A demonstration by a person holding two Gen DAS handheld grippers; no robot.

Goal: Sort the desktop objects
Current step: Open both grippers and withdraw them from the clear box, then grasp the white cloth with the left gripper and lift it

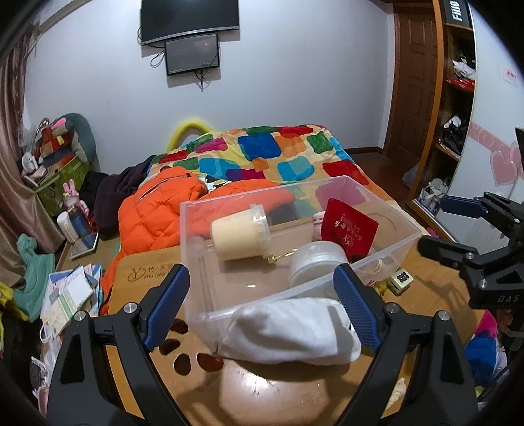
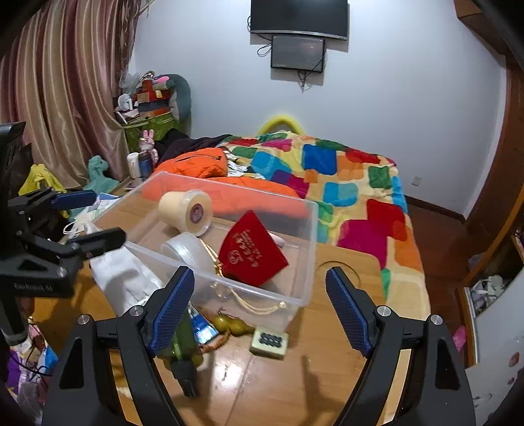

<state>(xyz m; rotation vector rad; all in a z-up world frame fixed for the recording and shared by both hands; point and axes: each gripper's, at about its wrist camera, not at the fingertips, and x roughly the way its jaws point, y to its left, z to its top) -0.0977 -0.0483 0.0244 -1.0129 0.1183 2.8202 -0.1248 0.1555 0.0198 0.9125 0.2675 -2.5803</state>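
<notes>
White cloth (image 1: pixel 288 331) lies between my left tongs (image 1: pixel 262 301), spread wide and gripping nothing, just outside the clear bin (image 1: pixel 386 249). Inside the bin: cream jar (image 1: pixel 239 234), round tub (image 1: pixel 316 262), red pouch (image 1: pixel 348 229). My right tongs (image 2: pixel 258 308), also wide and empty, hover over the dice block (image 2: pixel 269 342) and green clutter (image 2: pixel 186 340) beside the bin. Roughly half remains, I judge.

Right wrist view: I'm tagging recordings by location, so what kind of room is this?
Most likely a bedroom: a bed with a patchwork quilt, a wall-mounted screen and curtains surround the small wooden table.
</notes>
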